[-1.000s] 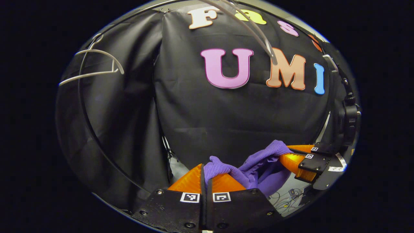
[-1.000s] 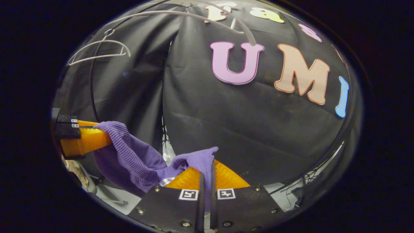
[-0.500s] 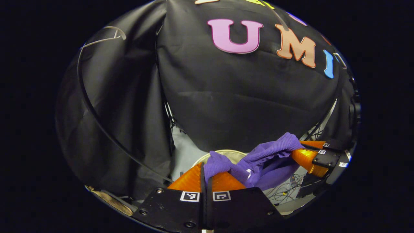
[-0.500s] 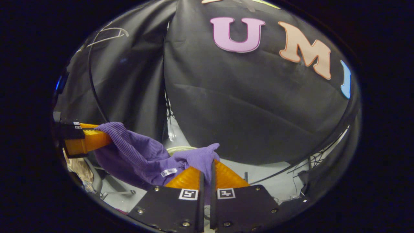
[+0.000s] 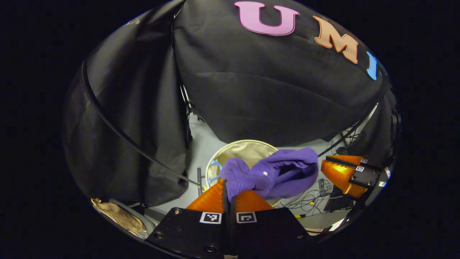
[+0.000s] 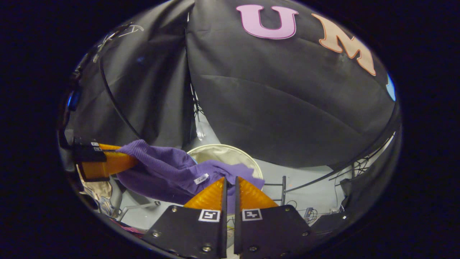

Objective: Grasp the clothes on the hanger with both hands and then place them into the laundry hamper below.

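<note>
**Purple garment held over the laundry hamper**

In the left gripper view, the left gripper (image 5: 227,181) has its fingers clamped together on a bunched end of the purple ribbed garment (image 5: 276,174). The cloth drapes toward 3 o'clock, above the round open laundry hamper (image 5: 248,144) on the grey floor (image 5: 201,144). The right gripper (image 5: 323,166) sits at 4 o'clock, just beside the garment's far edge. In the right gripper view, the left gripper (image 6: 122,162) at 9 o'clock grips the cloth. The garment (image 6: 161,172) sags across to the right gripper (image 6: 230,178), in front of the hamper (image 6: 226,148). The right gripper's fingers stand a narrow slit apart with purple showing behind it; I cannot tell whether they pinch the cloth.
</note>
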